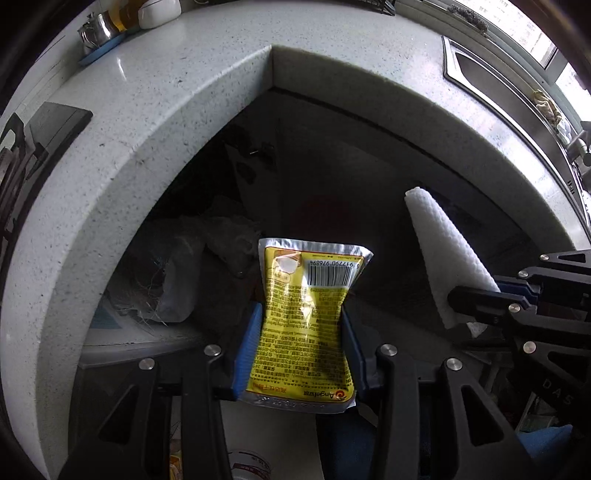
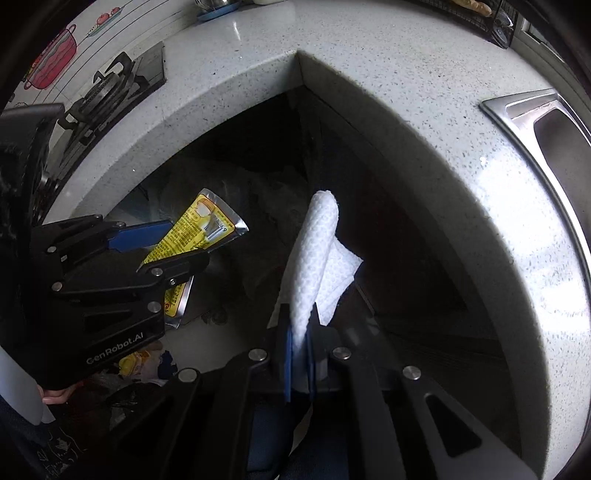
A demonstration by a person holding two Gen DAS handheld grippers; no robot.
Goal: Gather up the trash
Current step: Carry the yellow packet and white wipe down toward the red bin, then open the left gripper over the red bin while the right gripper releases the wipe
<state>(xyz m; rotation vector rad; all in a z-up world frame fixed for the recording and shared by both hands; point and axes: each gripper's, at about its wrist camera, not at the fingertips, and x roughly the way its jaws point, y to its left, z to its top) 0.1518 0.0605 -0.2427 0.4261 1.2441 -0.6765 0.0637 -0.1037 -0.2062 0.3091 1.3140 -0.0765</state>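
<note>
The packet (image 1: 308, 325) stands lengthwise between the blue pads of the left gripper (image 1: 301, 317), its long axis running away from the camera, barcode end outward and logo end toward the wrist. The pads pinch its sides so the glossy yellow foil waists inward; its sealed ends are silver. The wipe (image 2: 314, 258) is clamped in the right gripper (image 2: 300, 332), whose pads are nearly together on its lower end; it is rolled into a soft tube pointing forward and slightly right, with a flat flap unfolded to the side. Its white surface is embossed in a fine honeycomb.

Both hang over the dark gap inside the angled corner of a speckled white counter (image 1: 155, 122). The left view shows a grey crumpled bag (image 1: 177, 273) down in the gap, and a metal pot (image 1: 96, 29) on a blue tray. The right view alone shows the stove (image 2: 107, 96), the steel sink (image 2: 546, 125) and a fingertip (image 2: 57, 397) under the left gripper.
</note>
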